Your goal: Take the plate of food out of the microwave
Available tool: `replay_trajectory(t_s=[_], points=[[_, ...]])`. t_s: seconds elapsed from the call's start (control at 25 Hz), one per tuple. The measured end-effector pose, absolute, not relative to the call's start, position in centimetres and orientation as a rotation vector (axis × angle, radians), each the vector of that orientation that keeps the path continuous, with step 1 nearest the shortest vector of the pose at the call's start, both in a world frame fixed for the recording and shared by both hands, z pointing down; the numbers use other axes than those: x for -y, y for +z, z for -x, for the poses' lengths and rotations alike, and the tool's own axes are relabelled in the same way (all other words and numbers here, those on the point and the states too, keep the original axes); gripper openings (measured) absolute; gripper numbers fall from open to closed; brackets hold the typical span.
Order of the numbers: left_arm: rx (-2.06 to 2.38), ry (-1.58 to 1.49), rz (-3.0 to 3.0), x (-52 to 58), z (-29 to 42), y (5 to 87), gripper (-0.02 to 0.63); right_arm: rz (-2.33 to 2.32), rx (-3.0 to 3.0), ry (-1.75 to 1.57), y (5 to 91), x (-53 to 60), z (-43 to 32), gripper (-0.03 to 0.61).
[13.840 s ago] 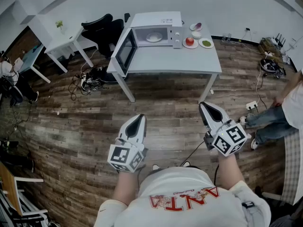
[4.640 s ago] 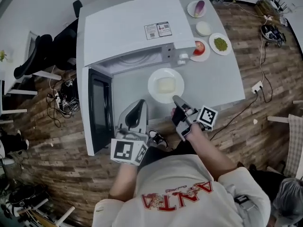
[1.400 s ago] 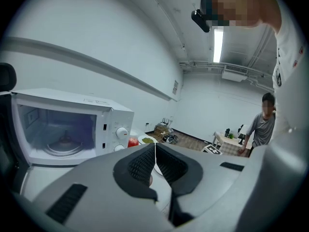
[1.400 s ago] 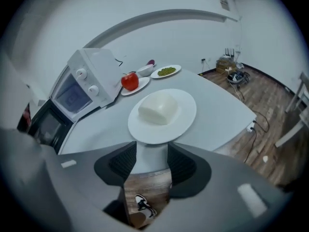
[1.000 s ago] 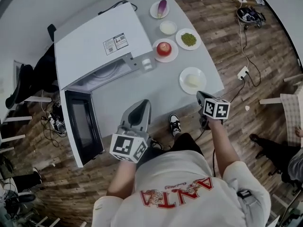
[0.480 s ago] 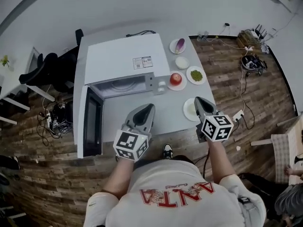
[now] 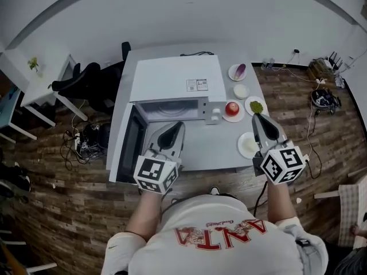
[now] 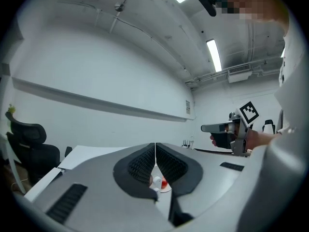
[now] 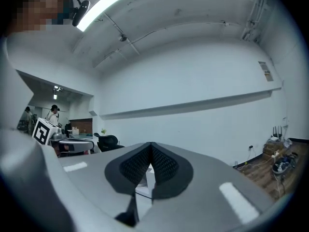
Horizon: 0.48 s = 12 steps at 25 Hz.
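Note:
The white plate of food [image 7: 246, 146] rests on the grey table [image 7: 198, 153], right of the microwave [image 7: 175, 85] and partly under my right gripper. The microwave's door [image 7: 132, 146] hangs open to the left and its cavity [image 7: 172, 109] holds no plate. My left gripper [image 7: 176, 125] hovers in front of the cavity, shut, with nothing in it. My right gripper [image 7: 257, 117] hovers above the plate, also shut and holding nothing. In the left gripper view the pads [image 8: 145, 161] meet, and the right gripper [image 8: 219, 127] shows level at the right. The pads [image 9: 161, 164] are pressed together in the right gripper view.
Beside the microwave stand a plate with a red apple [image 7: 232, 109], a plate of green food [image 7: 255, 105], a small white bowl [image 7: 241, 91] and a plate with a purple vegetable [image 7: 238, 71]. A black chair [image 7: 86, 85], a white desk [image 7: 34, 76] and floor cables [image 7: 86, 139] lie left.
The view has pulled back from the table. Both grippers have risen and now sit level side by side, shut; the plate stays on the table's right part.

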<state>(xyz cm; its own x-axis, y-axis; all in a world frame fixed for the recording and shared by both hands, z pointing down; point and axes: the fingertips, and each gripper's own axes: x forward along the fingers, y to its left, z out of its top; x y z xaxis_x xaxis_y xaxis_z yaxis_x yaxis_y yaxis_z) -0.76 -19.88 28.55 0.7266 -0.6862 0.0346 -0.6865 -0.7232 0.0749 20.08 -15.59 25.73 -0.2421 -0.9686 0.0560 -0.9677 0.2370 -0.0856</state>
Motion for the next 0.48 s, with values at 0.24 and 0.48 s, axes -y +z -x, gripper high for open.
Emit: replay_trajectory(t_s=[0.24,0.48], points=[[1.155,0.012,-2.839,19.7,1.5,28.4,0.012,1.859,-2.522,-0.168,25.8,16.4,-18.5,0.002],[1.158,0.007,-2.821,20.0,1.8,29.0,0.012,1.836,-2.537,-0.203,26.5,16.6,-18.3,0.002]])
